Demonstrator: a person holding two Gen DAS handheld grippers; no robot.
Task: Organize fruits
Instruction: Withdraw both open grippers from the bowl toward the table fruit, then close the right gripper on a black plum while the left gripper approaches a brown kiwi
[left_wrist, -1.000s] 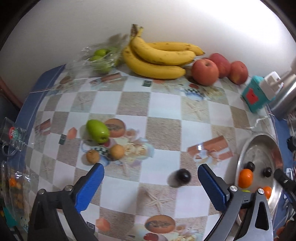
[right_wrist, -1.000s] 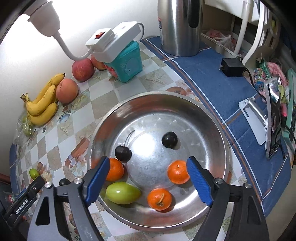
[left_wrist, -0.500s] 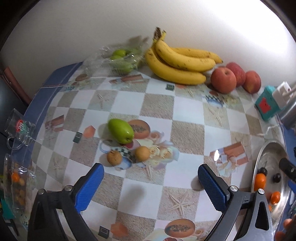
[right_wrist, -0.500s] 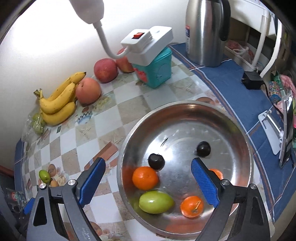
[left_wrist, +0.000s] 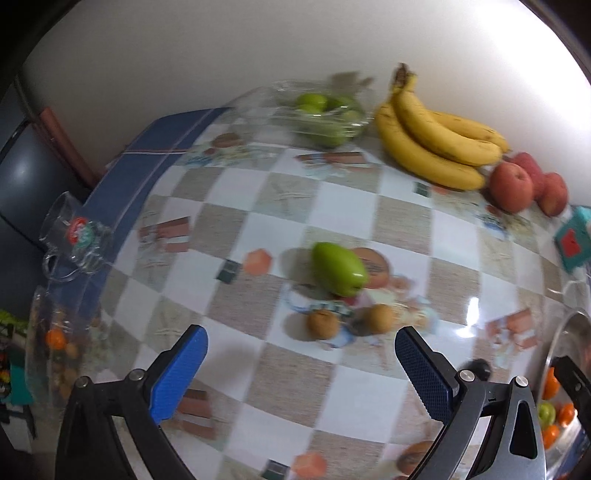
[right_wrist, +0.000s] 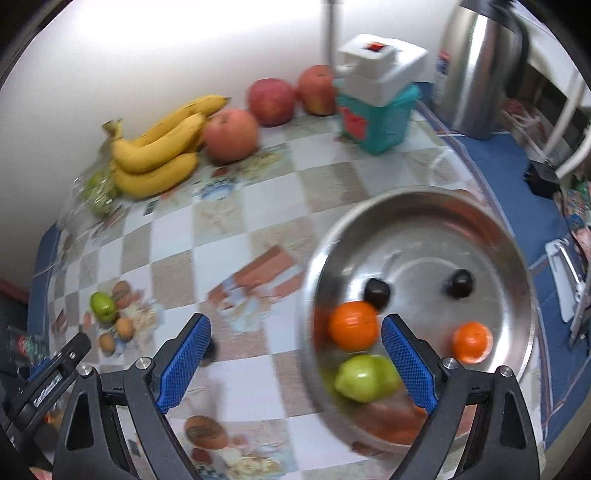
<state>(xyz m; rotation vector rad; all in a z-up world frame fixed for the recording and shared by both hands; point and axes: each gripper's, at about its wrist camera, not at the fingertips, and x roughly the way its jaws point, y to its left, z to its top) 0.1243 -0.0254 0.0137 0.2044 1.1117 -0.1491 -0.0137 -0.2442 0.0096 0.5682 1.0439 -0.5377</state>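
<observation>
Over checkered table (left_wrist: 280, 229), left tongs (left_wrist: 301, 363) open, empty

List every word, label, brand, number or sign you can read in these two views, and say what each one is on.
No text can be read for certain.
Glass mug: round red and green logo, lettering blurred.
Left gripper body, seen from the right wrist: white lettering, too small and blurred.
Steel kettle: label on its side, blurred.
Teal box: red patch, no legible words.
Tablecloth: printed pictures only, no legible words.
</observation>
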